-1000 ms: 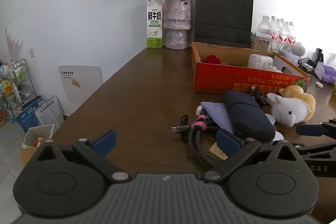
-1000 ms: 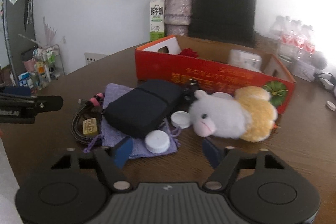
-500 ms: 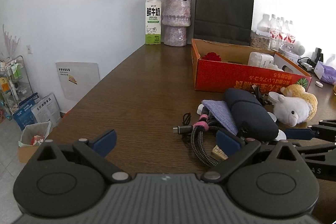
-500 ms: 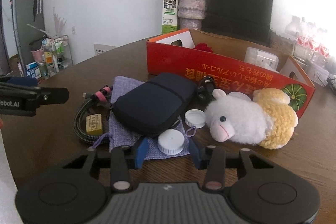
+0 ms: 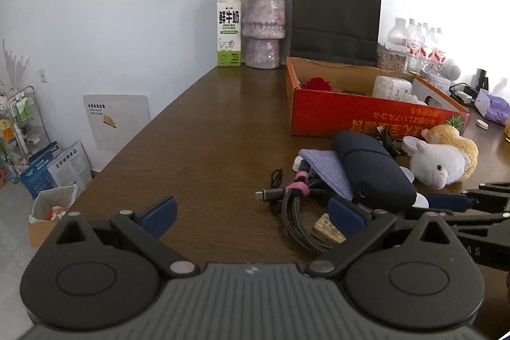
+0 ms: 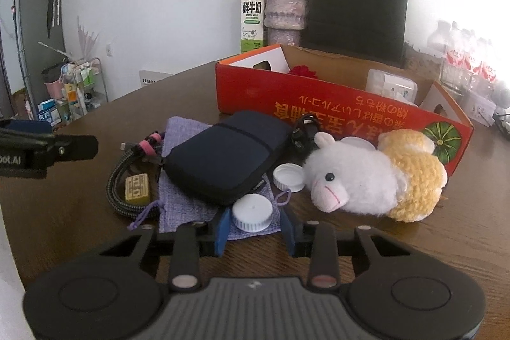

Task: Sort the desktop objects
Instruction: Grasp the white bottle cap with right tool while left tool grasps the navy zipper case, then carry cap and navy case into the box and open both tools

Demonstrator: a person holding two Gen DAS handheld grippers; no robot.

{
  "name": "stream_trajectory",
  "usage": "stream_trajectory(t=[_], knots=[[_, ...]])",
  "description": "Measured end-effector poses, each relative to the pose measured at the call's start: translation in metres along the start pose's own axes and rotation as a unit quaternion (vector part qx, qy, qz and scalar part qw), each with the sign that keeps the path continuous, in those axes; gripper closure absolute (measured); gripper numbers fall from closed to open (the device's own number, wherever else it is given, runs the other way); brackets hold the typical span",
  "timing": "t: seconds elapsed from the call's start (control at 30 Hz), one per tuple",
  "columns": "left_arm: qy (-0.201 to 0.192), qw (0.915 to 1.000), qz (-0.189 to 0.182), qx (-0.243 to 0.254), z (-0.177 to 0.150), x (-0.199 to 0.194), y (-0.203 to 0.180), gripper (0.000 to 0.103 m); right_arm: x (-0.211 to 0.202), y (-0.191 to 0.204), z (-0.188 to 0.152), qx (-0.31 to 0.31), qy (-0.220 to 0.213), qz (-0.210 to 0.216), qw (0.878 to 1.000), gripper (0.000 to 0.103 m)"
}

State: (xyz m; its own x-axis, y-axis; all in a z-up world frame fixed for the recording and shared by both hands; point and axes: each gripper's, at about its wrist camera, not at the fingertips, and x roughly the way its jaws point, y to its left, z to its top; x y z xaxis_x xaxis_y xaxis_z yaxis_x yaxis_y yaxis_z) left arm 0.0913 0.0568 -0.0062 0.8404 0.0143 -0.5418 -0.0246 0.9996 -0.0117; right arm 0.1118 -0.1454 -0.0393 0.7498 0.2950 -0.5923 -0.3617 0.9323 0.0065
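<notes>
Dark wood grain runs across the table (image 6: 446, 247), which carries a heap of small things in front of an open red box (image 6: 344, 113): a navy pouch (image 6: 223, 155) lying on a lilac cloth bag (image 6: 188, 206), a coiled braided cable (image 6: 118, 180), a small gold block (image 6: 137, 187), two white lids and a plush sheep (image 6: 360, 184). The right claw (image 6: 253, 228) is low on the table with the nearer white lid (image 6: 251, 211) sitting between its blue pads, which stand close on either side of the rim; I cannot tell whether they already touch it. That lid rests partly on the cloth bag, just beside the pouch, and the other lid (image 6: 288, 177) lies near the sheep's face. The left claw (image 5: 251, 214) is spread wide, holds nothing, and hovers over bare table beside the cable. What might go wrong: the lid is shallow and smooth, so a squeeze set too high could make it pop out or tip; the pads could also pinch the cloth underneath and drag the bag and pouch along when lifted. Compared with a second ago, the right claw has narrowed from a wide spread to a gap barely wider than the lid and has moved in around it, while the left claw has stayed open and hardly shifted.
</notes>
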Motion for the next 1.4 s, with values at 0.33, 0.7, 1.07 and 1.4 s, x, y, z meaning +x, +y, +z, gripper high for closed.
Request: stream_trajectory(t=[0.33,0.7,1.07,1.4], knots=[[-0.001,0.9999,-0.009,0.009,0.003,0.000,-0.010,0.000,-0.013,-0.005,-0.002,0.011,-0.017,-0.007,1.000,0.077],[0.015,0.9979,-0.044,0.045,0.039,0.021,-0.071,0.000,-0.048,-0.053,0.011,0.037,-0.066,-0.034,0.997,0.077],[0.081,0.9939,-0.024,0.072,0.061,0.084,-0.123,0.004,-0.063,-0.112,0.021,0.065,-0.095,-0.064,0.991,0.077],[0.125,0.9898,-0.021,0.064,0.055,0.116,-0.129,0.025,-0.048,-0.148,0.015,0.087,-0.081,-0.069,0.991,0.077]])
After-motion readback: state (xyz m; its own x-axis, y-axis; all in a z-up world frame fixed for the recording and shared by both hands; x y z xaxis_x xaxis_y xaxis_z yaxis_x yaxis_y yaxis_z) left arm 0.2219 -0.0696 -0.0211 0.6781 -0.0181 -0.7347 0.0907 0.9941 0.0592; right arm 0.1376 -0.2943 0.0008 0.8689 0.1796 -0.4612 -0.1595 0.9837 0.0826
